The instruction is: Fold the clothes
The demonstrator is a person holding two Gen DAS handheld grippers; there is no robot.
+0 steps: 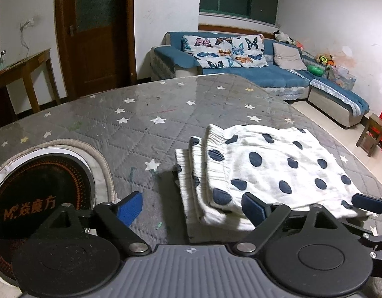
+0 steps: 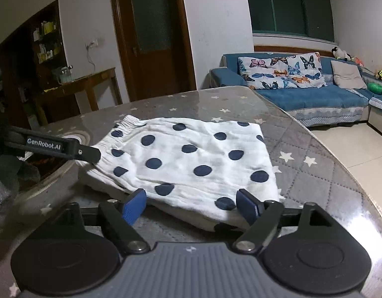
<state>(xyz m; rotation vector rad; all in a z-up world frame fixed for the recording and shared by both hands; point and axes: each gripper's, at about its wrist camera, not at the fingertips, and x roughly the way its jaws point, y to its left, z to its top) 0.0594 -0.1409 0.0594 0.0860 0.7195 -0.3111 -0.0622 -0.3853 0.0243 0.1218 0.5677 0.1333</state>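
Observation:
A white garment with dark blue dots [image 1: 270, 168] lies folded in several layers on the grey star-patterned table [image 1: 141, 129]. It also shows in the right wrist view [image 2: 191, 159]. My left gripper [image 1: 191, 209] is open at the garment's near left edge, holding nothing. My right gripper [image 2: 191, 204] is open at the garment's near edge, holding nothing. The left gripper's finger [image 2: 89, 152] touches the garment's left elastic edge in the right wrist view. The right gripper's finger [image 1: 369, 203] shows at the garment's right corner in the left wrist view.
A round black induction cooker [image 1: 39, 188] is set in the table at the left. A blue sofa [image 1: 253, 72] with butterfly cushions stands behind the table. A wooden side table [image 1: 24, 74] and a door are at the back left. A small stool [image 1: 372, 131] stands on the floor at right.

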